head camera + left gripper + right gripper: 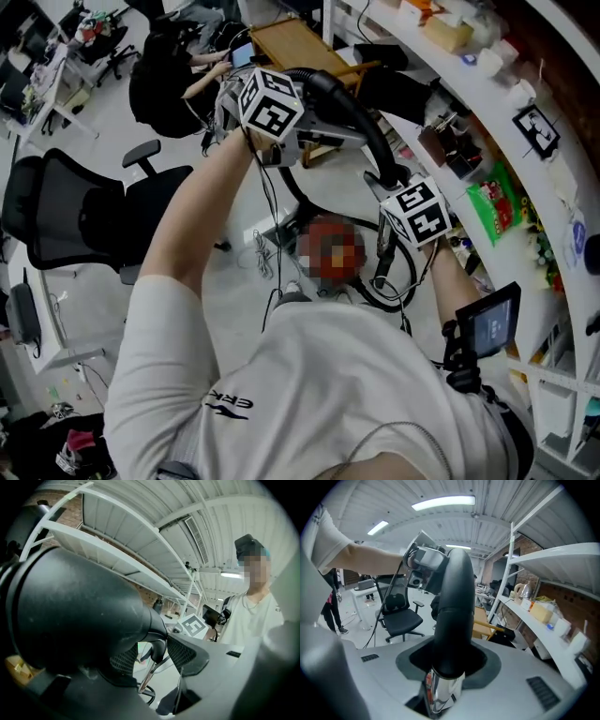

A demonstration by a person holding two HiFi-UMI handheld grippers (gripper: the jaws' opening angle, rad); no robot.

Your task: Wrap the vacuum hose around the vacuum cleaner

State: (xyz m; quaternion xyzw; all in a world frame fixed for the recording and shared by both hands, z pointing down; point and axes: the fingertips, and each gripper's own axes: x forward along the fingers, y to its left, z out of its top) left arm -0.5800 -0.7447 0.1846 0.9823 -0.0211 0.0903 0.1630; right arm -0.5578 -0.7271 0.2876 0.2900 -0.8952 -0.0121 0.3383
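A thick black vacuum hose arcs from my left gripper over to my right gripper. Its lower loop lies round the red vacuum cleaner body on the floor, which is mostly hidden. In the left gripper view the fat black hose fills the space between the jaws, and the left gripper is shut on it. In the right gripper view the hose's rigid black end with a chrome tube stands upright in the right gripper, which is shut on it.
A black office chair stands on the left. White shelves stacked with goods curve along the right. A wooden chair and a seated person are at the back. Cables trail over the floor.
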